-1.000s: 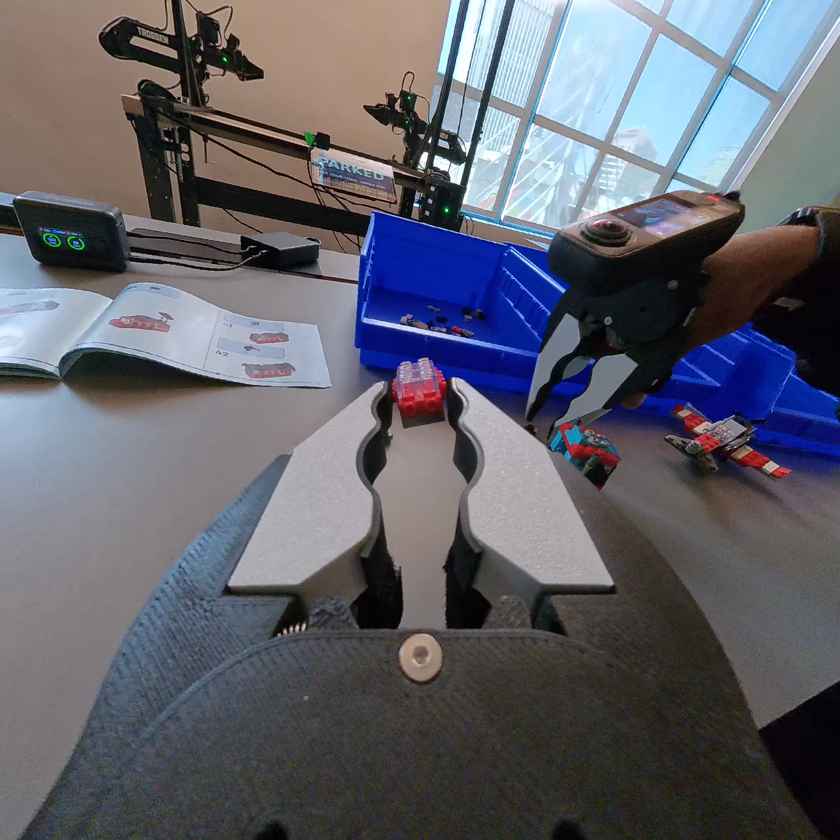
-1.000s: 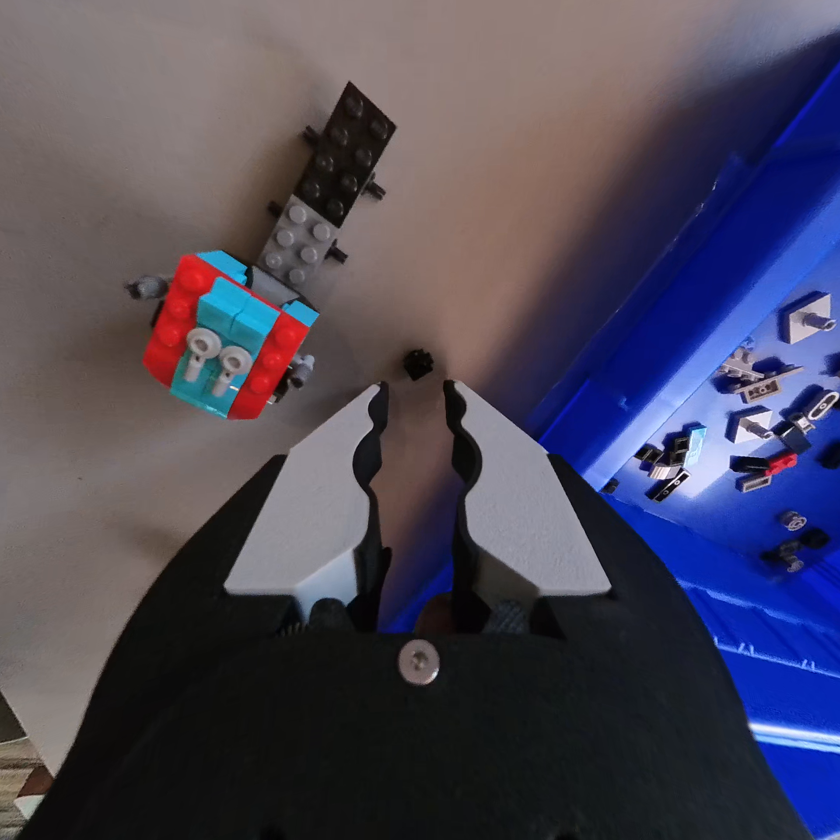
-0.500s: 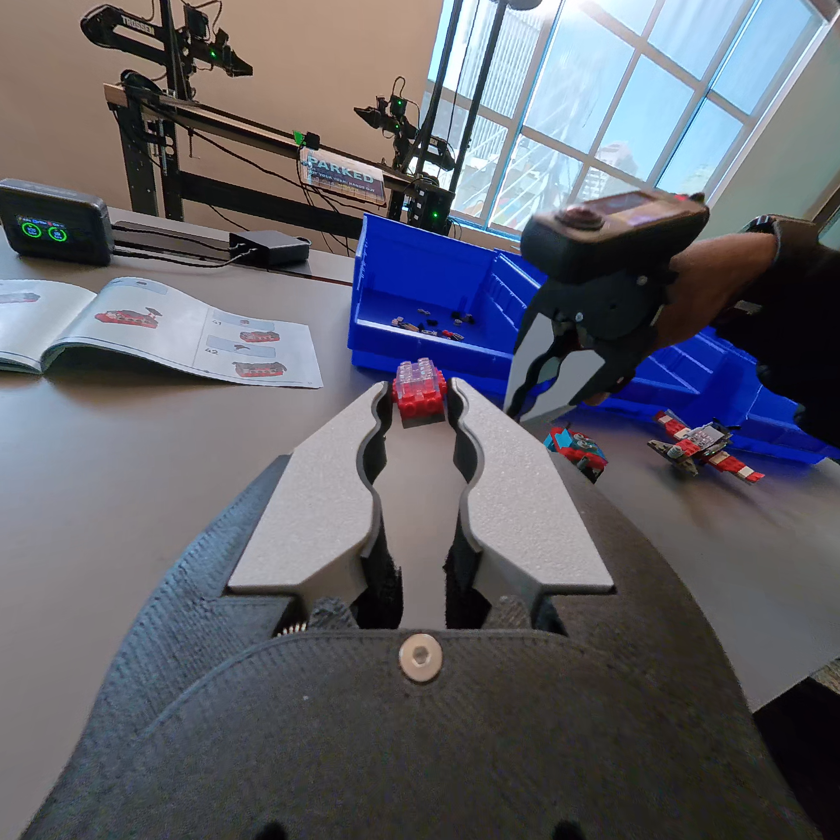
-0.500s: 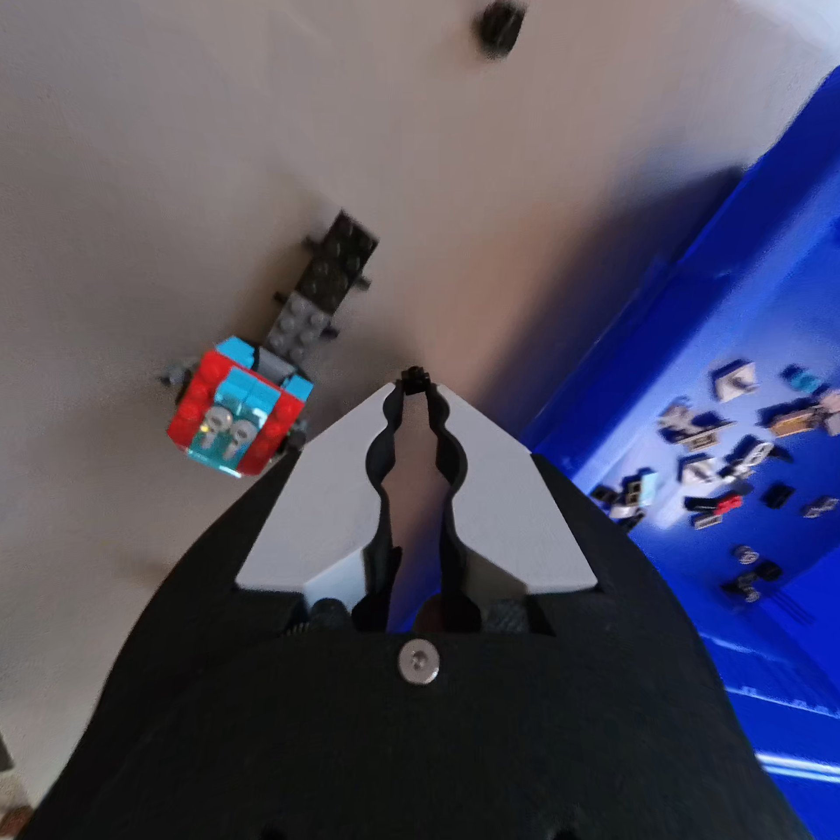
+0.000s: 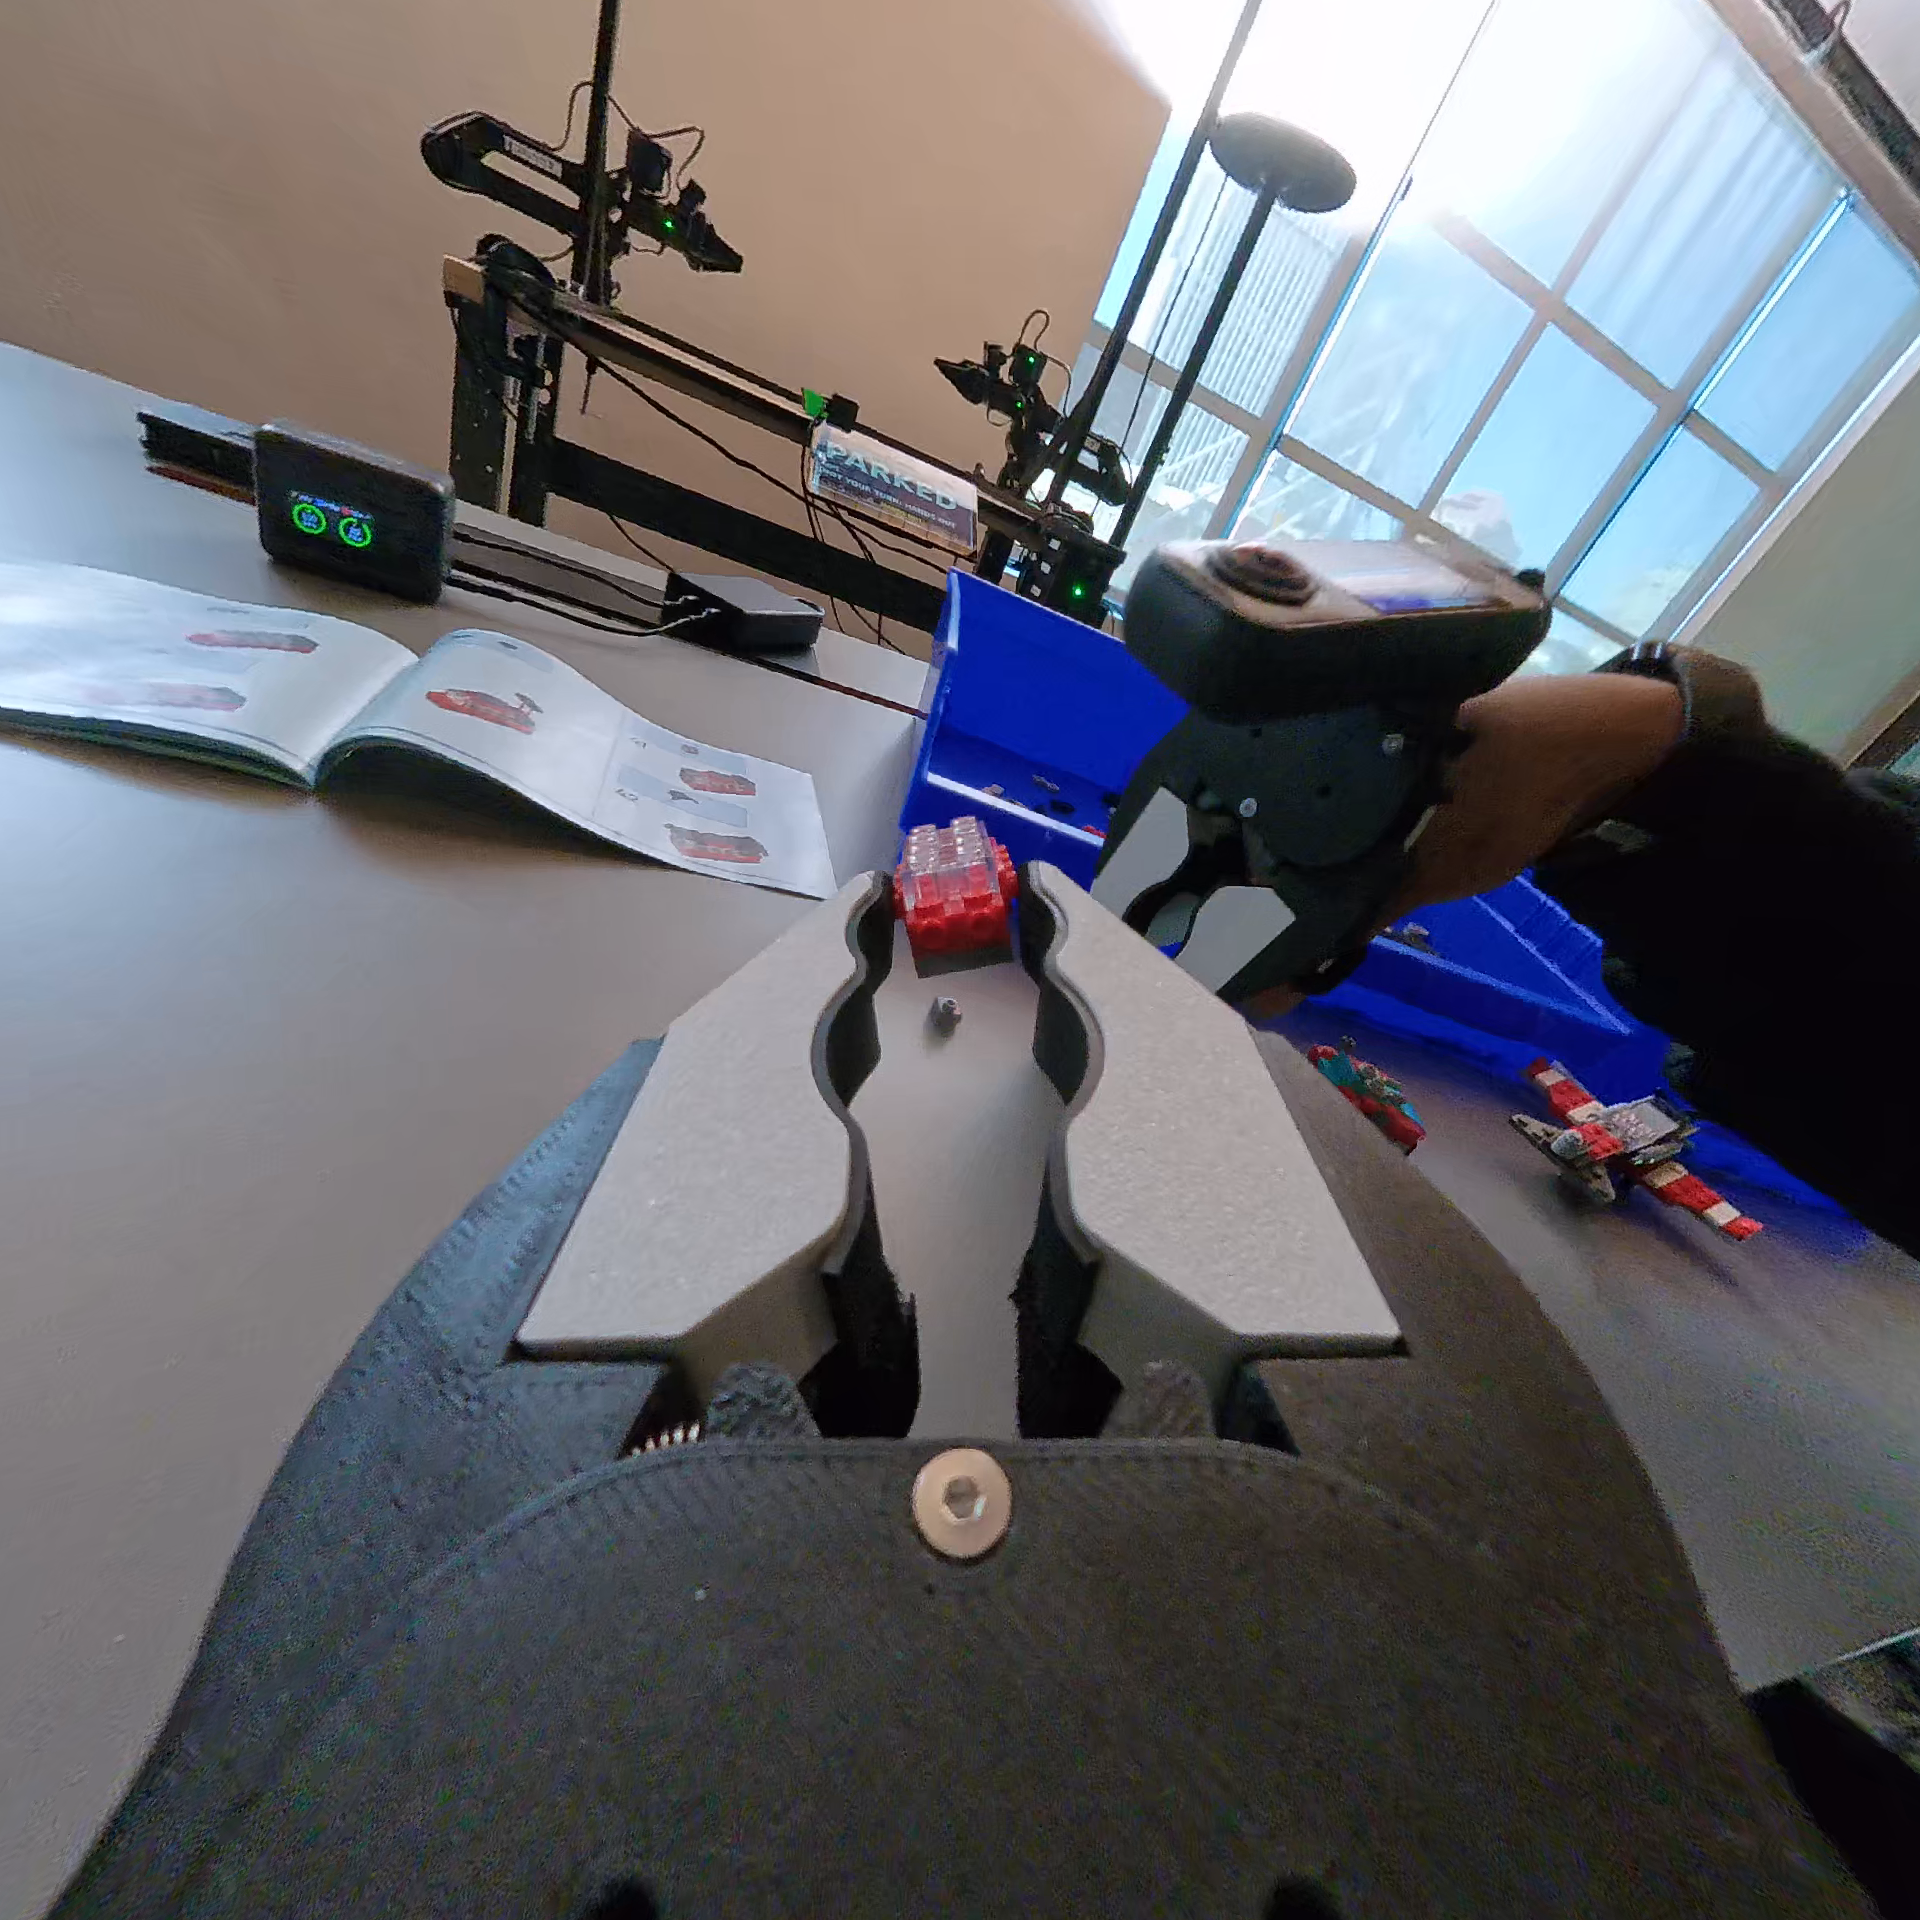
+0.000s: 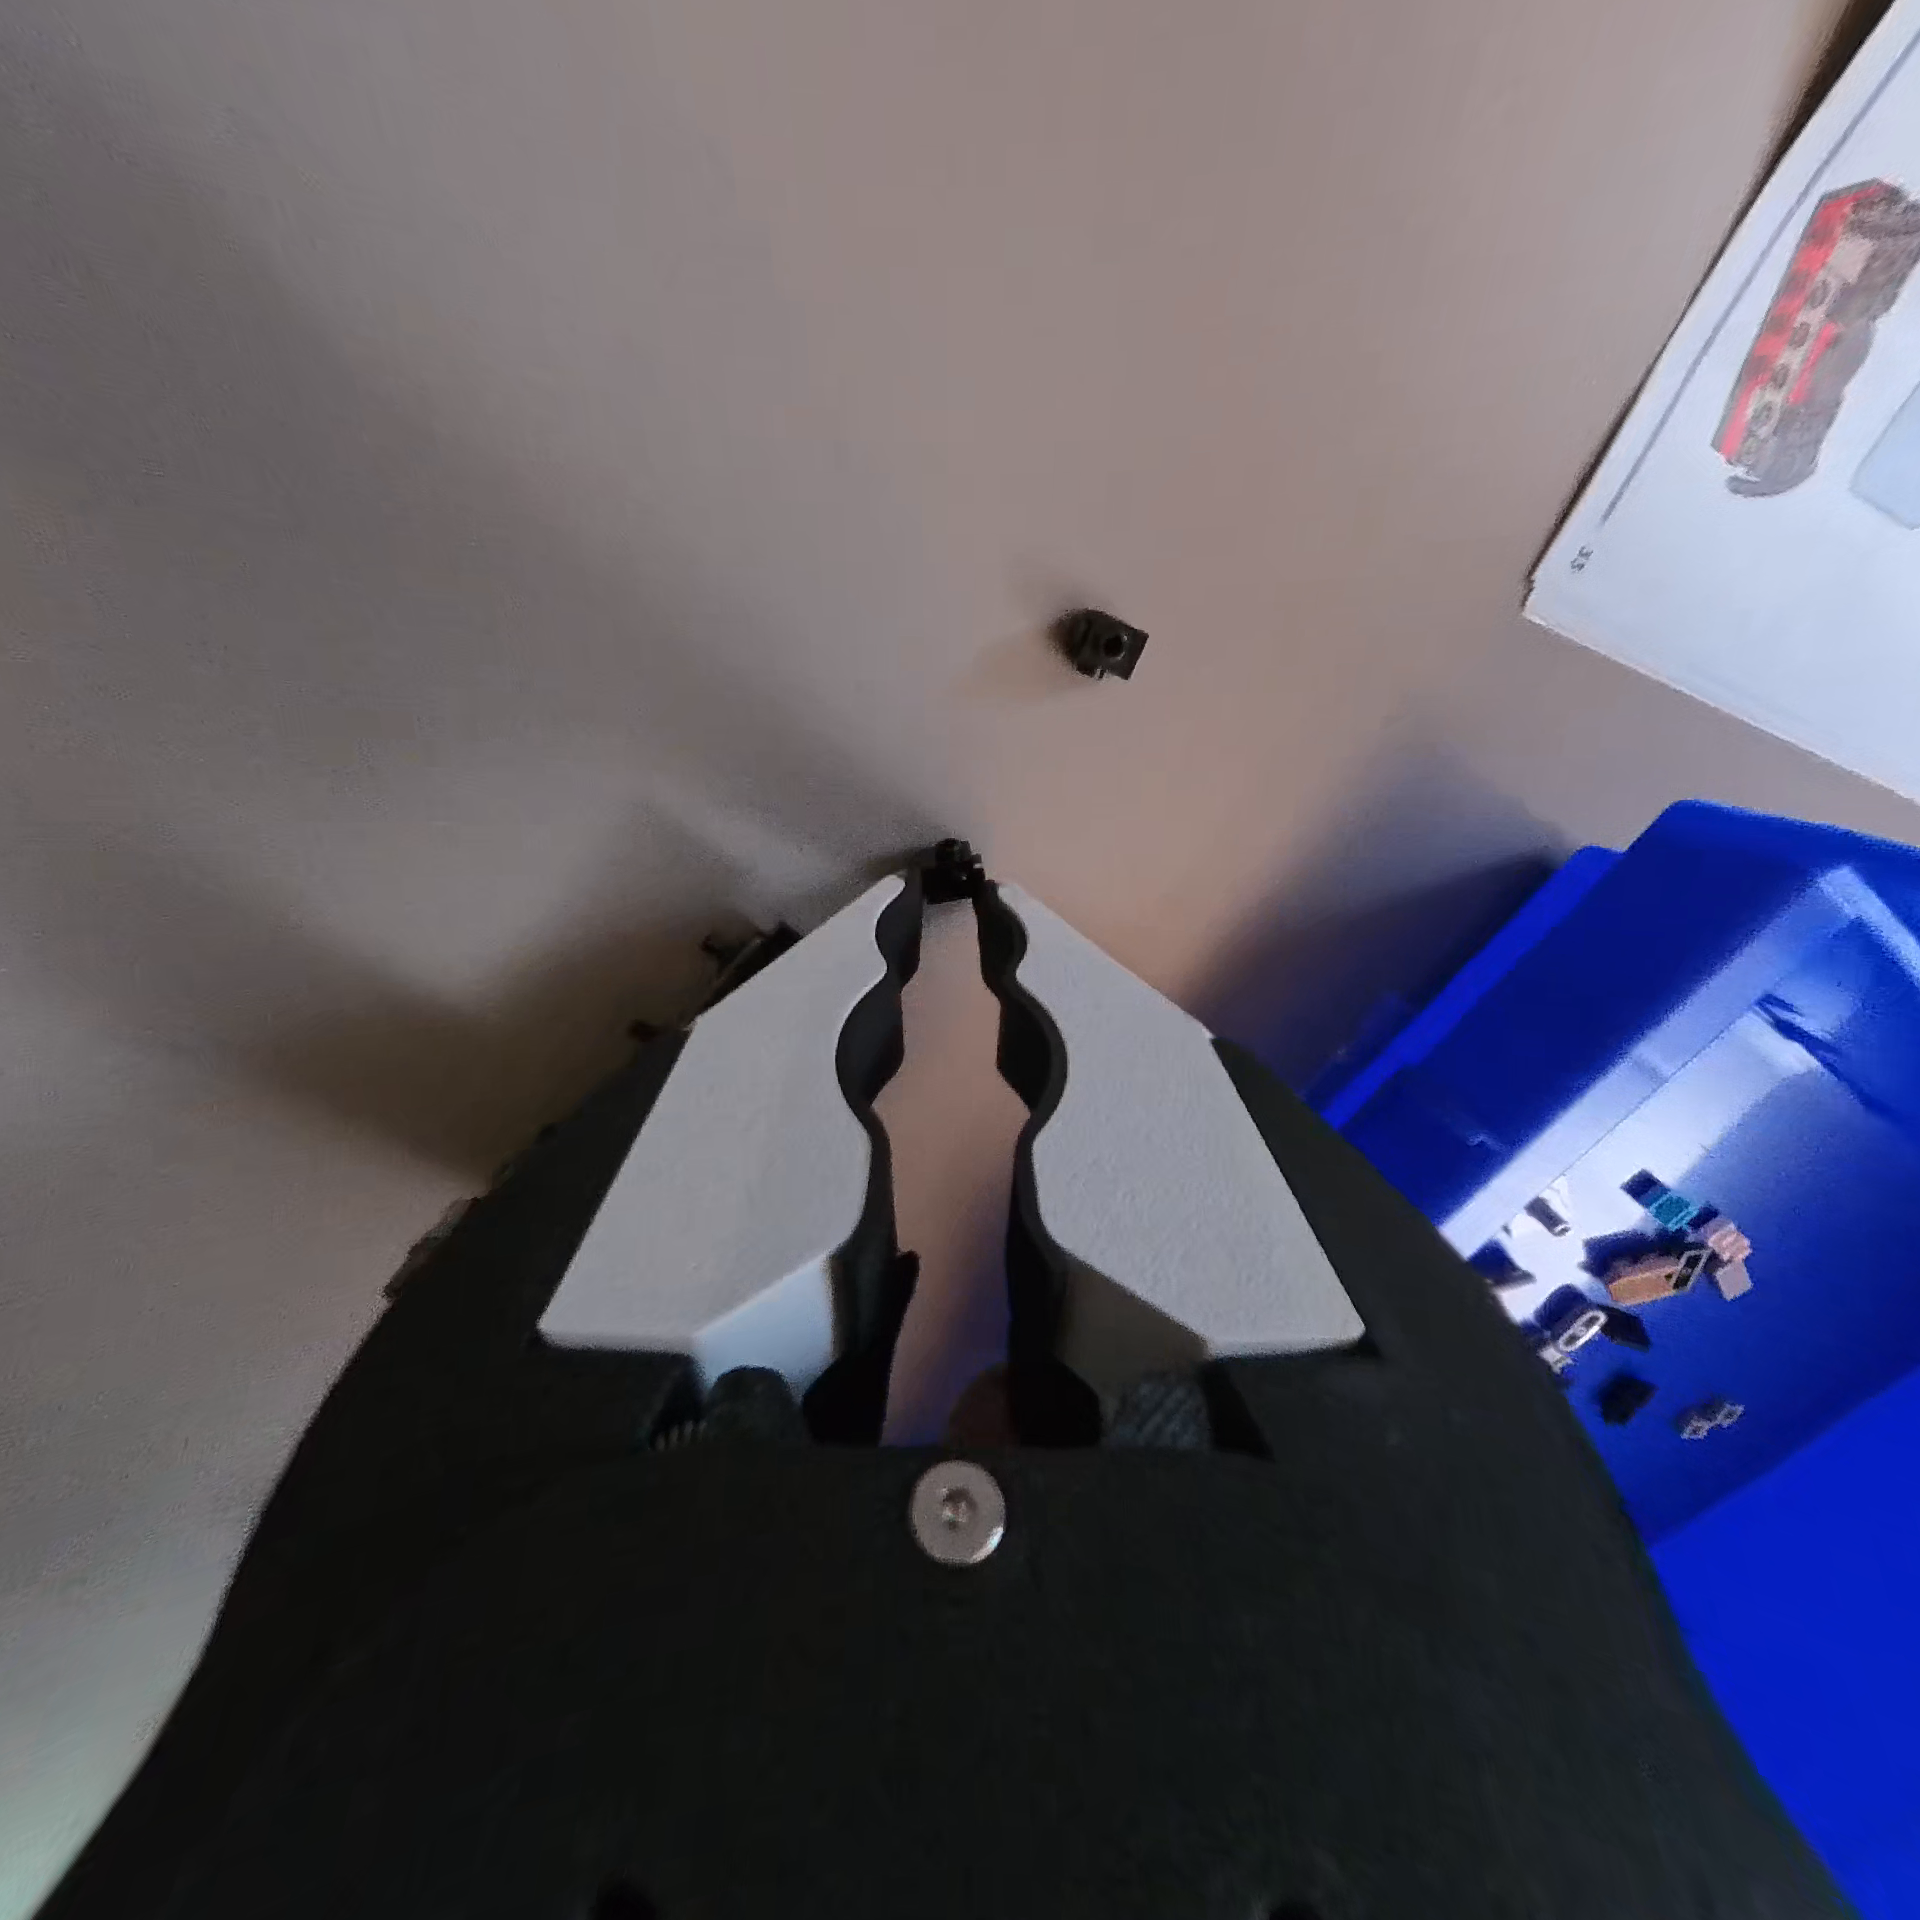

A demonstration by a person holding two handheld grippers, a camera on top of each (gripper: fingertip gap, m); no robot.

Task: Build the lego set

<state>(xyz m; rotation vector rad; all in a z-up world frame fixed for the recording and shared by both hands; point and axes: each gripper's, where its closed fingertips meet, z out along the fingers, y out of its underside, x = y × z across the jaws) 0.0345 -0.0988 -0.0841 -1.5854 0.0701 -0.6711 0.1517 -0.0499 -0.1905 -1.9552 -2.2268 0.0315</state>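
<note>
My left gripper (image 5: pixel 956 920) is shut on a small red block with a clear studded top (image 5: pixel 954 883) and holds it above the table. A tiny dark piece (image 5: pixel 943 1013) lies on the table just under it. My right gripper (image 6: pixel 948 888) is shut on a tiny black piece (image 6: pixel 951 871) and holds it above the table. It also shows in the left wrist view (image 5: pixel 1195 951), to the right of the red block. A second small black piece (image 6: pixel 1103 644) lies ahead of it. A red and teal build (image 5: pixel 1366 1091) sits on the table at the right.
A blue bin (image 6: pixel 1662 987) with several loose pieces (image 6: pixel 1652 1278) is at the right, also in the left wrist view (image 5: pixel 1018 707). An open instruction booklet (image 5: pixel 416 707) lies at the left. A small red and white plane model (image 5: pixel 1621 1143) sits near the table edge. Across from one pair of fingers to the other is roughly 15 centimeters.
My right gripper shut on the tiny black piece, lifted it and swung away from the red and teal build towards the booklet. My left gripper tilted but still holds the red block.
</note>
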